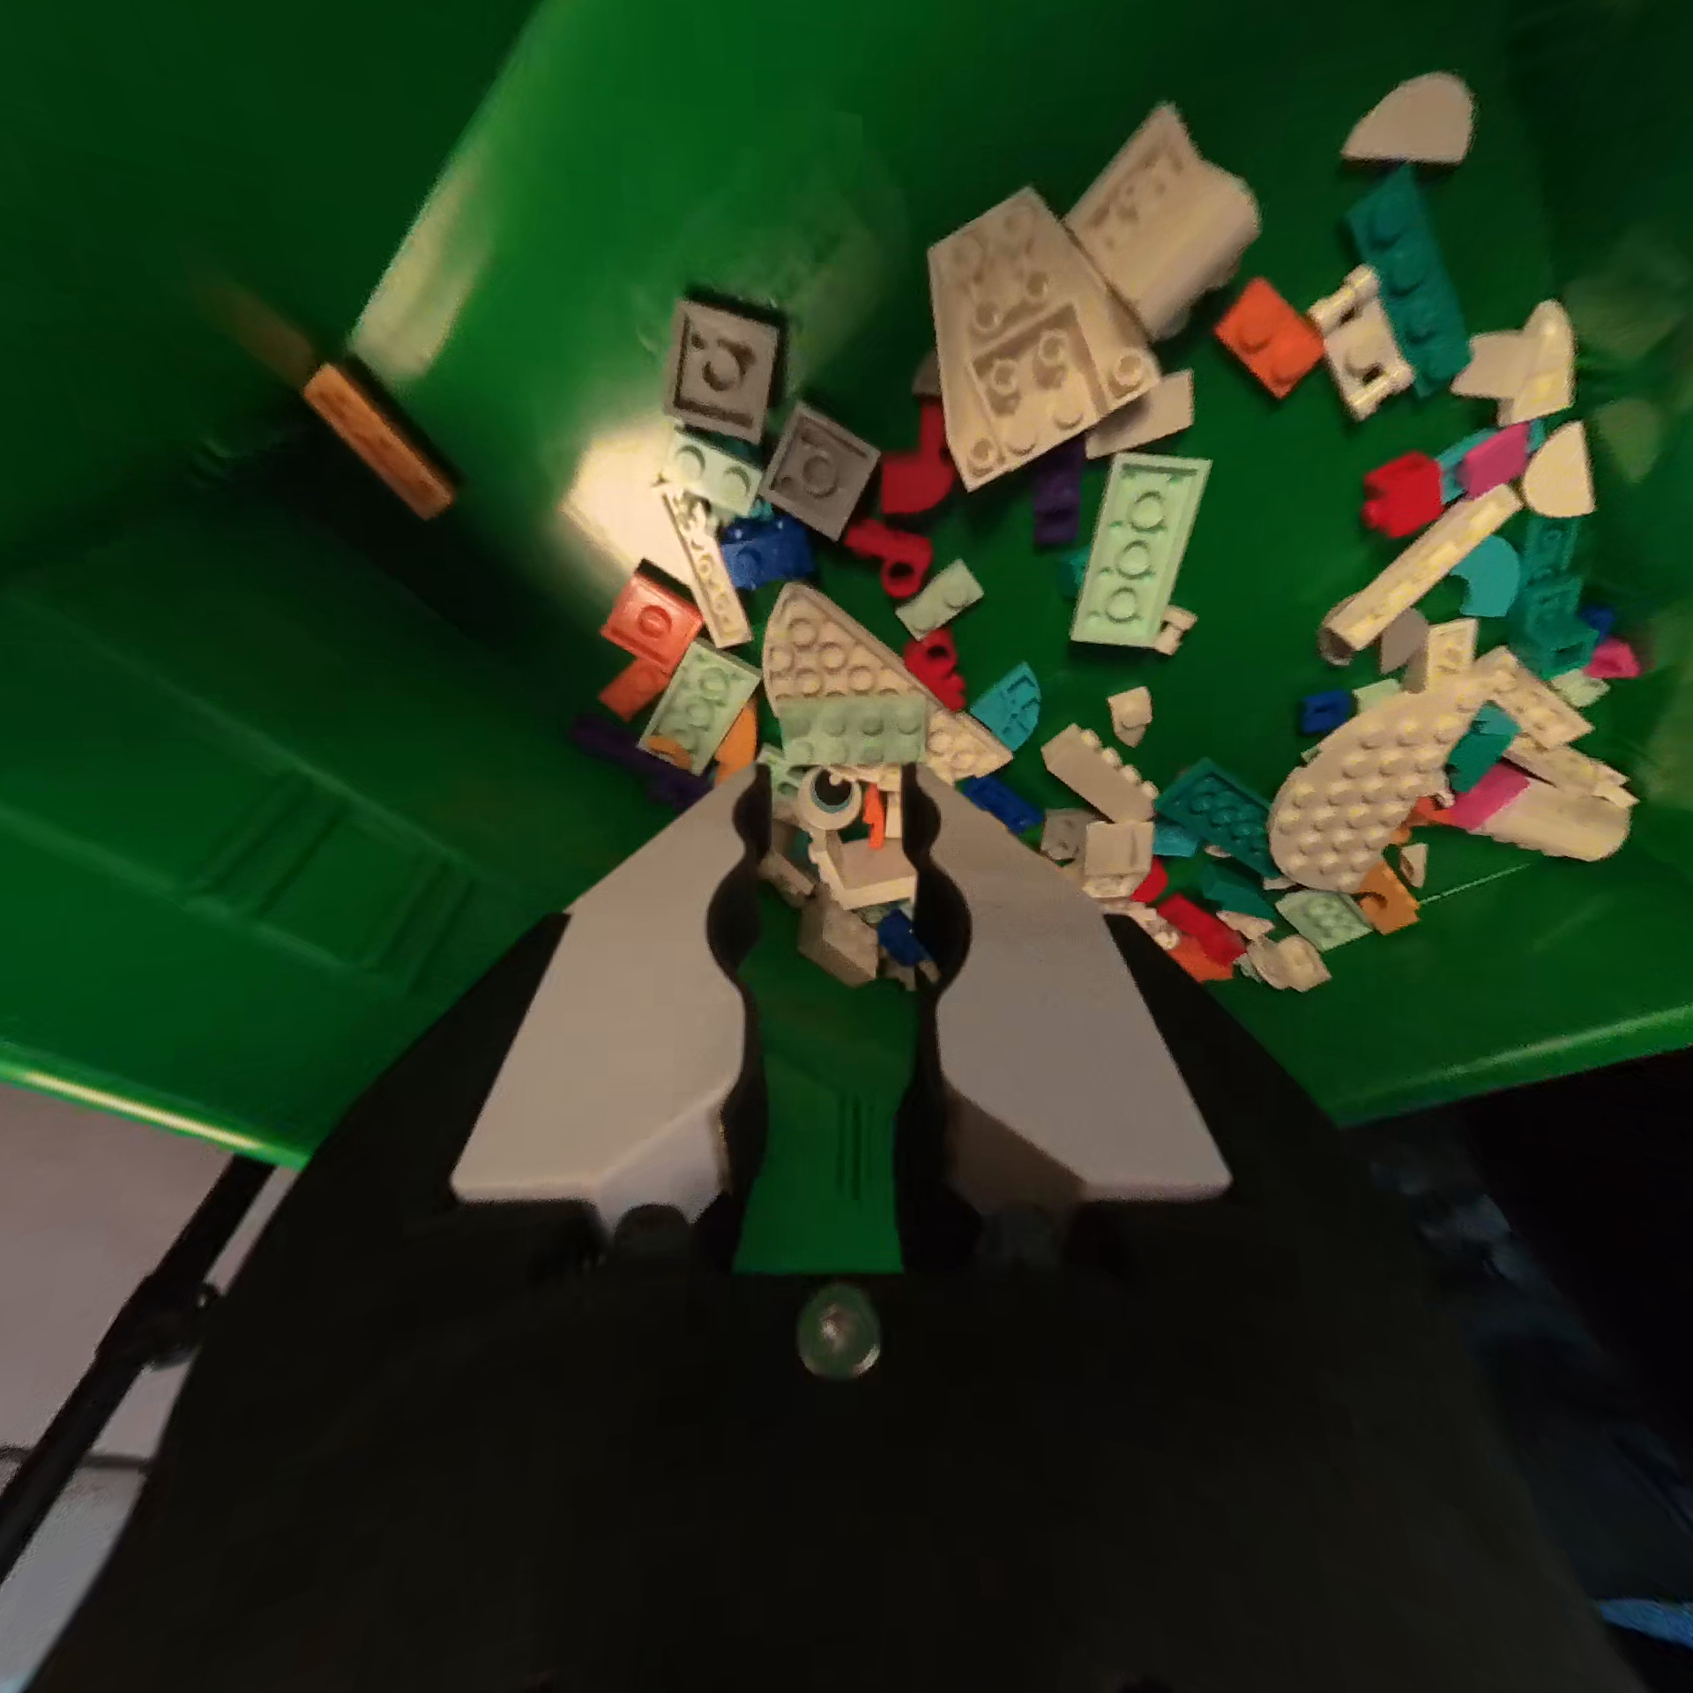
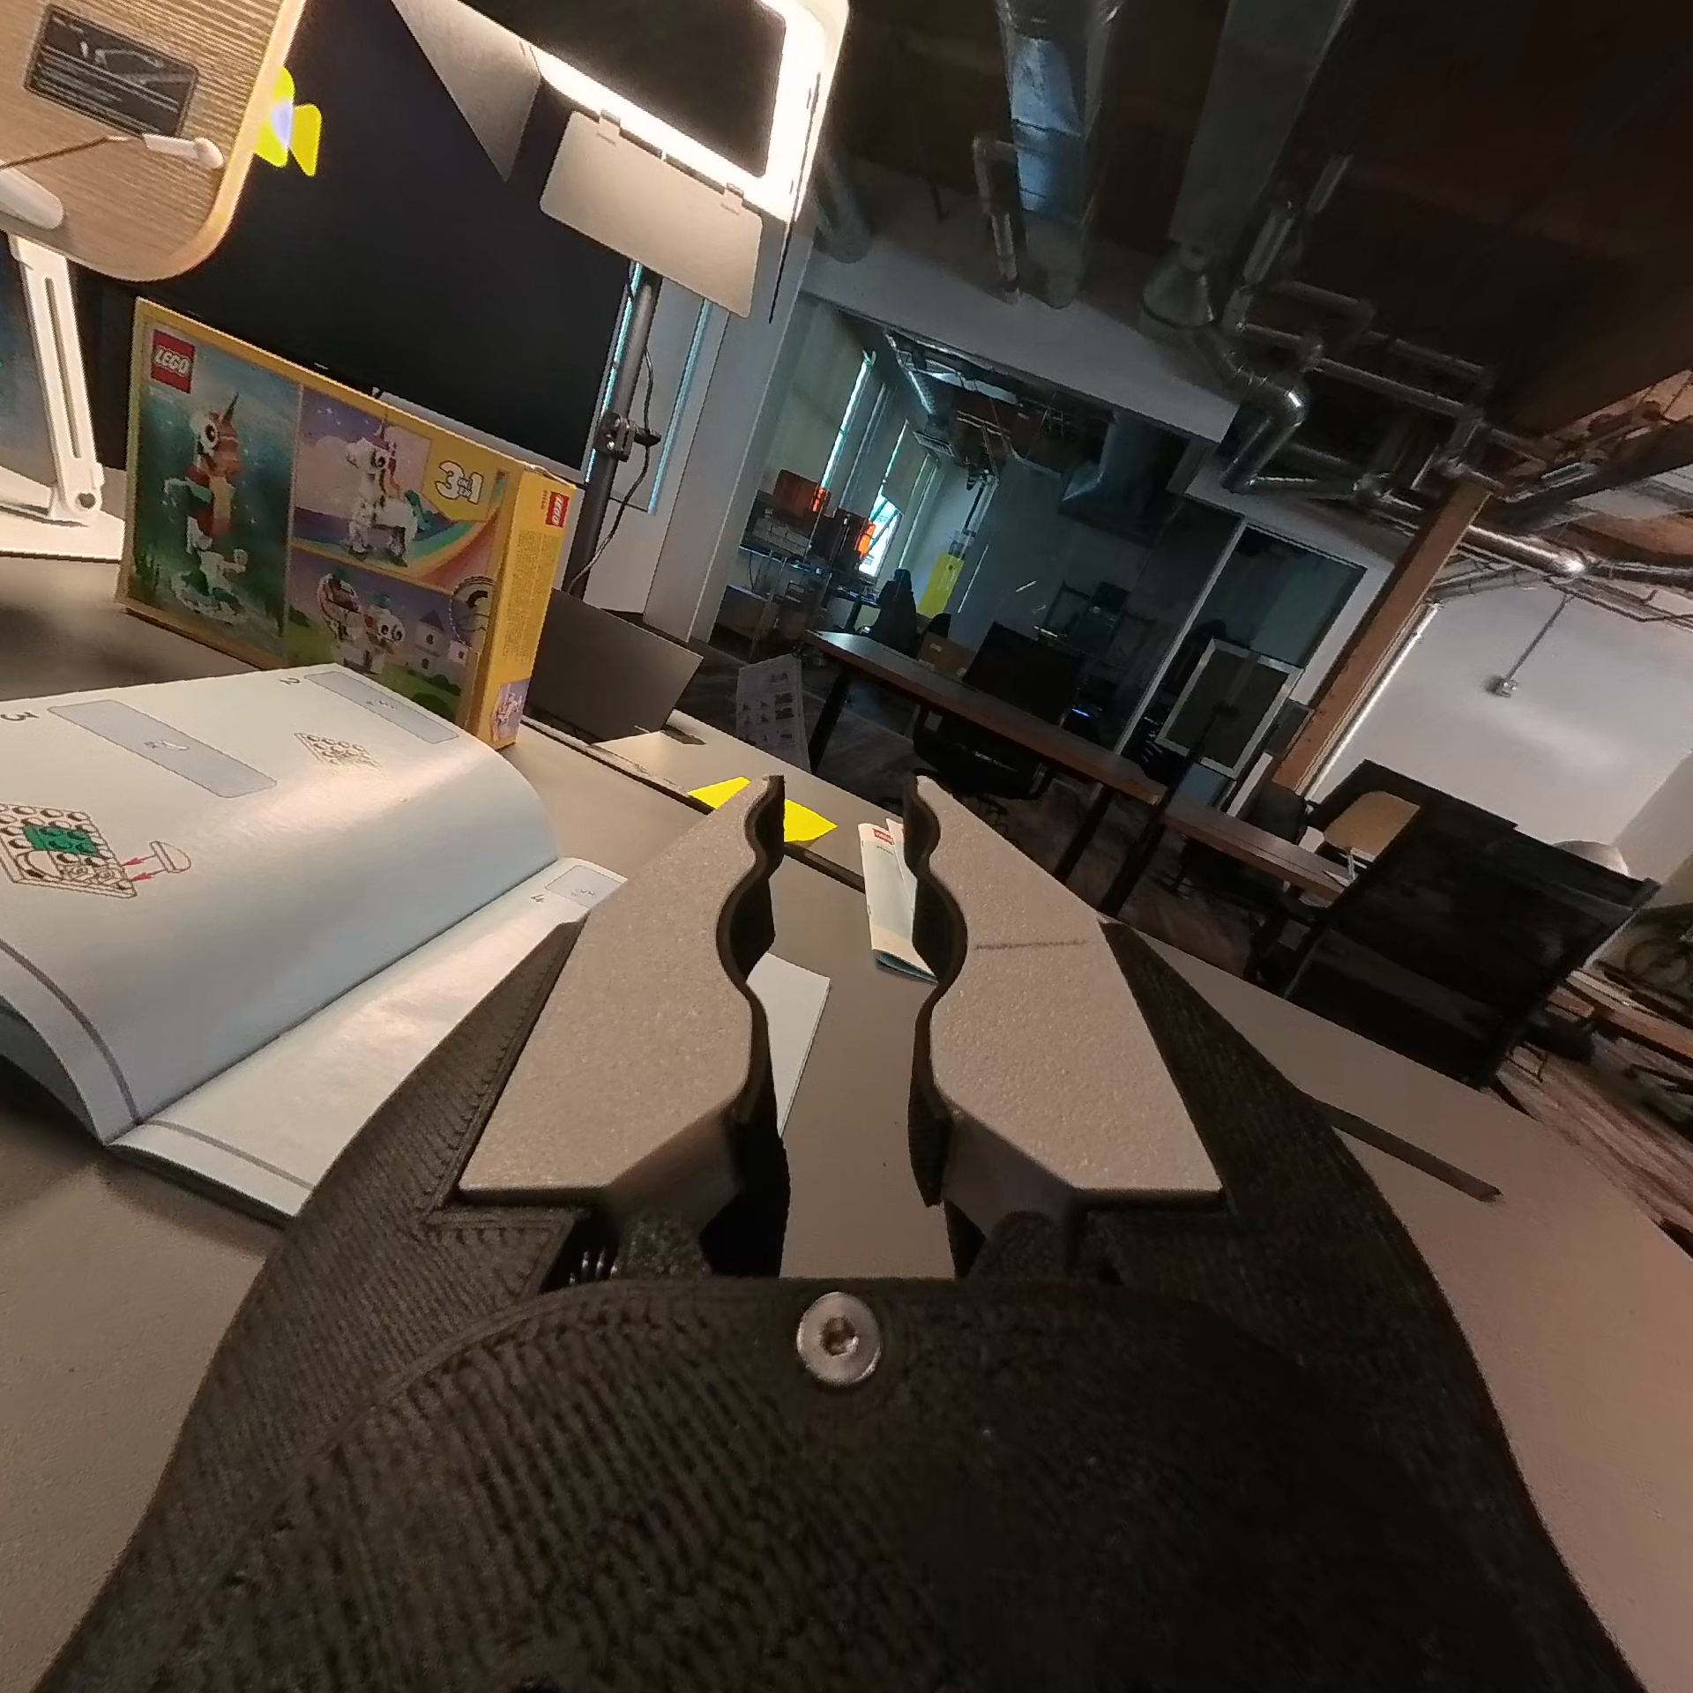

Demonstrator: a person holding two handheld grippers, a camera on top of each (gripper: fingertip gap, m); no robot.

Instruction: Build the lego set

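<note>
Green tray holds a heap of loose lego pieces, and the left gripper hangs over its left part, jaws apart around small pieces, not clearly pressing any. On the grey table, right of the open booklet and lego box, the right gripper is open and empty.

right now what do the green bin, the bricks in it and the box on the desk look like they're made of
Green bin: likely moulded plastic, glossy; a bright glare patch and ribbed walls show. Bricks: hard plastic with studs, smooth, slightly shiny. Box: probably printed cardboard, with sharp folded edges and a flat, slightly glossy face.
</note>
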